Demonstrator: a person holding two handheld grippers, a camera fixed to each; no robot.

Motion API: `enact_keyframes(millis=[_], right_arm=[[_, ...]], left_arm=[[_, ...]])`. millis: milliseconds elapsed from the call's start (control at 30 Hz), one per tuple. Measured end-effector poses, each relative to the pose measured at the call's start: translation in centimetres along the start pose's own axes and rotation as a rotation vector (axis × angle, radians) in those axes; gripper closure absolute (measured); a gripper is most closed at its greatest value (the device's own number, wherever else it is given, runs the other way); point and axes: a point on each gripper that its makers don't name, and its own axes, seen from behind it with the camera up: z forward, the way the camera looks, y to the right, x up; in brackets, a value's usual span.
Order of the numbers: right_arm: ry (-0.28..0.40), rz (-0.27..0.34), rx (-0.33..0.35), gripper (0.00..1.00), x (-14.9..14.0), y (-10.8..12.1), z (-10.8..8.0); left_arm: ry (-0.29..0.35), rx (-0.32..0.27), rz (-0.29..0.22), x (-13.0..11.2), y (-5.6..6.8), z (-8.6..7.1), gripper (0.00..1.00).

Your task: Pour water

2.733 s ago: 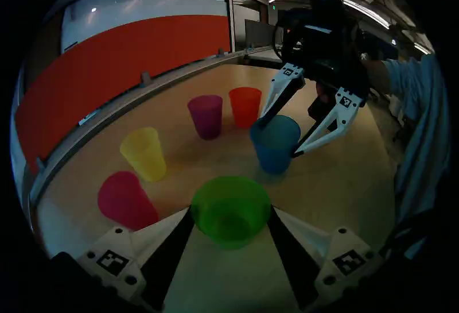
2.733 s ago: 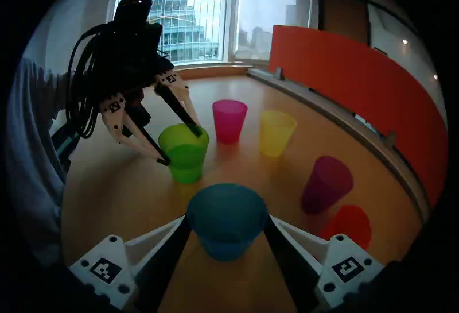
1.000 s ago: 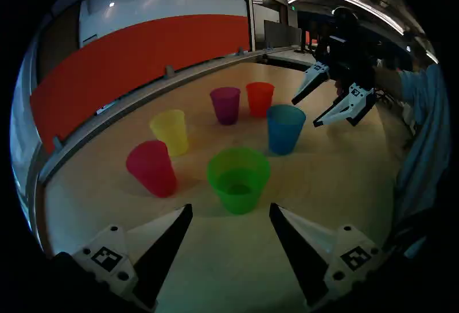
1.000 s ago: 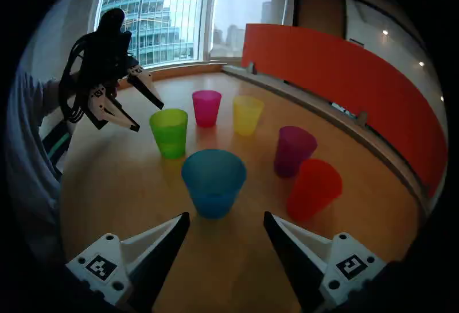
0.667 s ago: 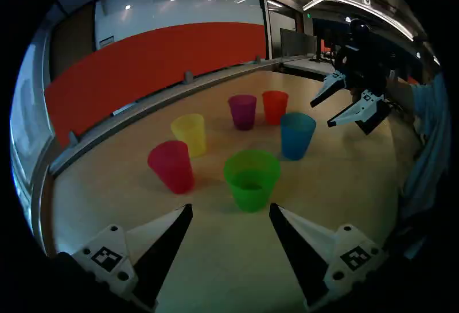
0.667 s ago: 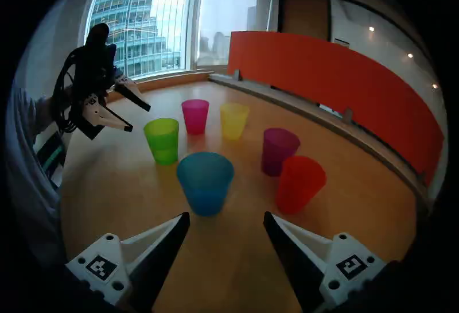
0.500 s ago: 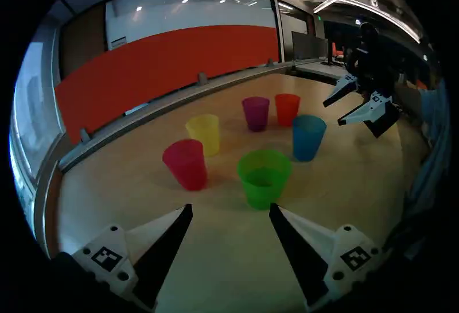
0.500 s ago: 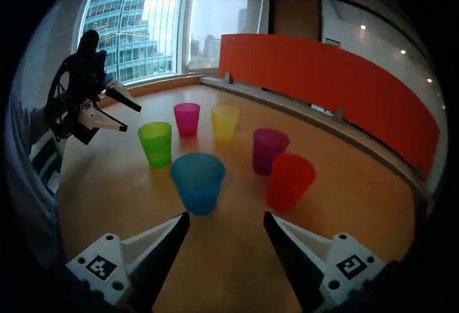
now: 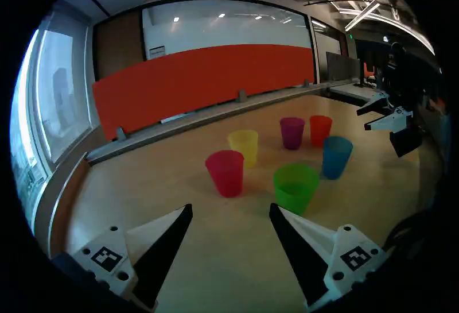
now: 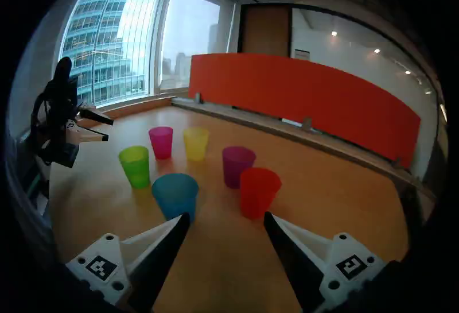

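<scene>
left gripper (image 9: 229, 207) and right gripper (image 10: 225, 215) both hover with fingers wide open, empty. green cup (image 9: 295, 188) and blue cup (image 9: 336, 157) stand upright, just beside each other on the bench (image 9: 143, 198) among four other cups. nothing is being poured; water levels unreadable.

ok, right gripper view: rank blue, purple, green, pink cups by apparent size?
1. blue cup
2. purple cup and green cup: look alike
3. pink cup
Nearness probably drives this, not true size.
</scene>
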Motion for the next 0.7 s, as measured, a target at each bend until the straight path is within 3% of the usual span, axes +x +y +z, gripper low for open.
enact_keyframes(millis=[367,700], right_arm=[[0.095,0.012,-0.156,0.0,2.8,2.4,-0.6],[0.218,0.059,-0.311,0.0,5.8,5.2,-1.9]], left_arm=[[0.107,0.121,-0.048,1.9,-2.3,-0.8,0.0],[0.209,0.217,-0.051,3.8,-3.9,-2.3,0.0]])
